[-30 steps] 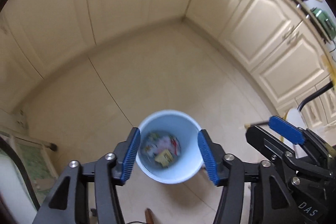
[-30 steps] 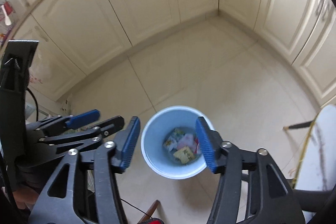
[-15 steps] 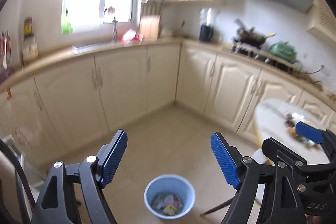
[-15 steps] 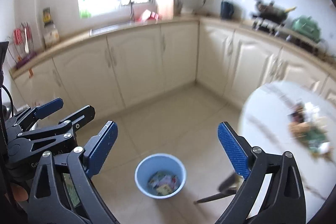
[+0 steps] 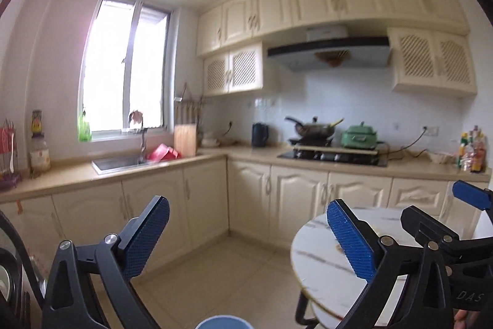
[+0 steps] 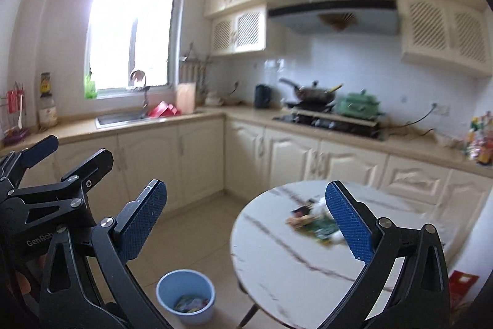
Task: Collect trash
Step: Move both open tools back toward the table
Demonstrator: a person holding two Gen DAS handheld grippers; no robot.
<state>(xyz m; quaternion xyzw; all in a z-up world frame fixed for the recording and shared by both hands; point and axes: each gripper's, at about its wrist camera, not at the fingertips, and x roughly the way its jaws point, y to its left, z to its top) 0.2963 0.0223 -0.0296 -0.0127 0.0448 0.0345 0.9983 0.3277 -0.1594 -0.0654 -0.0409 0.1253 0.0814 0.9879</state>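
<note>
Both views have swung up from the bin (image 6: 185,295); left gripper (image 5: 246,239) opening, right gripper (image 6: 246,224) wide, both empty, table trash (image 6: 314,224) blurred.

left tool (image 5: 246,236) | black frame, silver screws | blue textured pads (image 5: 148,233)

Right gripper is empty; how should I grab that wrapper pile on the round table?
Come down from above onto the top of the wrapper pile; it lies flat and loose on the round table. The right gripper is wide open, likely enough to straddle one edge.
</note>
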